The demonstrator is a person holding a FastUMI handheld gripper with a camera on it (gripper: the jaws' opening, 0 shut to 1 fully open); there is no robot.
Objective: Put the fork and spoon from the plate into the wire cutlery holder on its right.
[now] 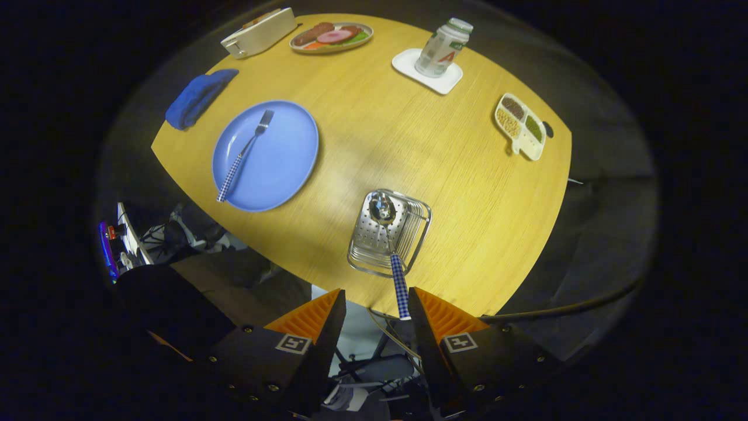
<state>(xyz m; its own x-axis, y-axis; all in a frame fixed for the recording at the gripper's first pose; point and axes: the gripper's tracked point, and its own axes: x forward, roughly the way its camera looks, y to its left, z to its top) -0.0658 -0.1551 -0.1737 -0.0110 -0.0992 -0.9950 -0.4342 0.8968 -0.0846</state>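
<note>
A blue plate [280, 158] lies on the round wooden table [409, 134], beyond my fingers and to the left. On it rests a fork [242, 155] with a checked handle, tines pointing away. To the plate's right, just ahead of my fingers, stands the wire cutlery holder [422, 225]. The spoon [399, 280] lies in it, bowl at the holder's far end. Its checked handle sticks out over the near rim and ends beside my right finger. My gripper [377, 292] is open above the table's near edge, with a wide gap between the fingers.
Along the table's far side are a blue cloth [198, 96], a white box [260, 32], an oval dish of food [331, 36] and a bottle [444, 47] on a white coaster [445, 82]. A divided dish of beans [520, 126] sits at the right. Chairs and floor clutter lie below the near edge.
</note>
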